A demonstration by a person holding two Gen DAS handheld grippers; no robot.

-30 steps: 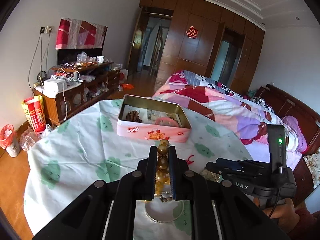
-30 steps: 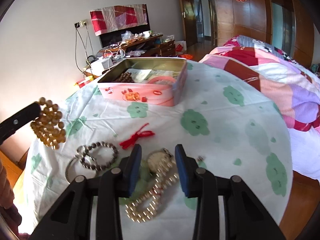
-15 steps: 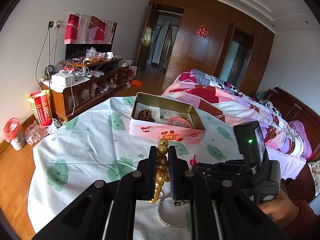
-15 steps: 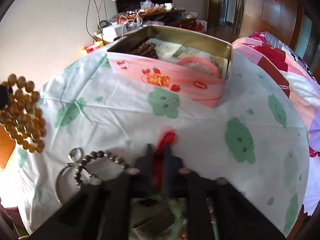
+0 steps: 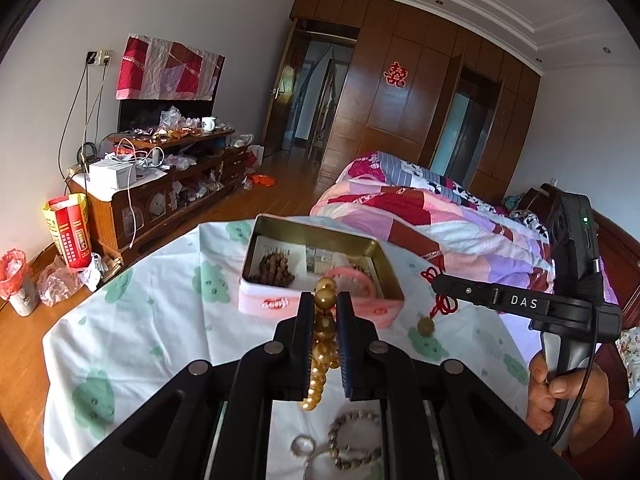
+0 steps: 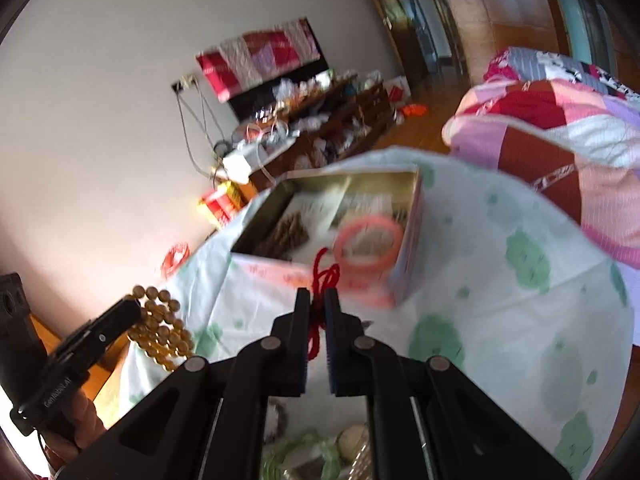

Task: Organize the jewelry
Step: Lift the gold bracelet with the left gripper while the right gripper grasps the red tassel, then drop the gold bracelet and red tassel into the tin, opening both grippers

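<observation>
My left gripper (image 5: 325,305) is shut on a golden bead bracelet (image 5: 323,332), held above the table just short of the open pink tin (image 5: 256,305); the bracelet also shows in the right wrist view (image 6: 160,332). My right gripper (image 6: 317,298) is shut on a red cord (image 6: 320,276) whose round gold pendant (image 5: 425,325) hangs below the fingers (image 5: 472,292). The tin (image 6: 412,236) holds a brown bead bracelet (image 5: 276,268) and a pink bangle (image 6: 368,246).
A grey bead bracelet (image 5: 354,446) and a silver ring (image 5: 302,446) lie on the green-patterned tablecloth (image 5: 140,332) near me. A bed with a patchwork quilt (image 5: 440,224) stands right of the table. A cluttered wooden cabinet (image 5: 160,192) stands at the left wall.
My right gripper shut on the red cord and lifted it with its pendant off the table, toward the tin. My left gripper rose with the golden bracelet and moved closer to the tin.
</observation>
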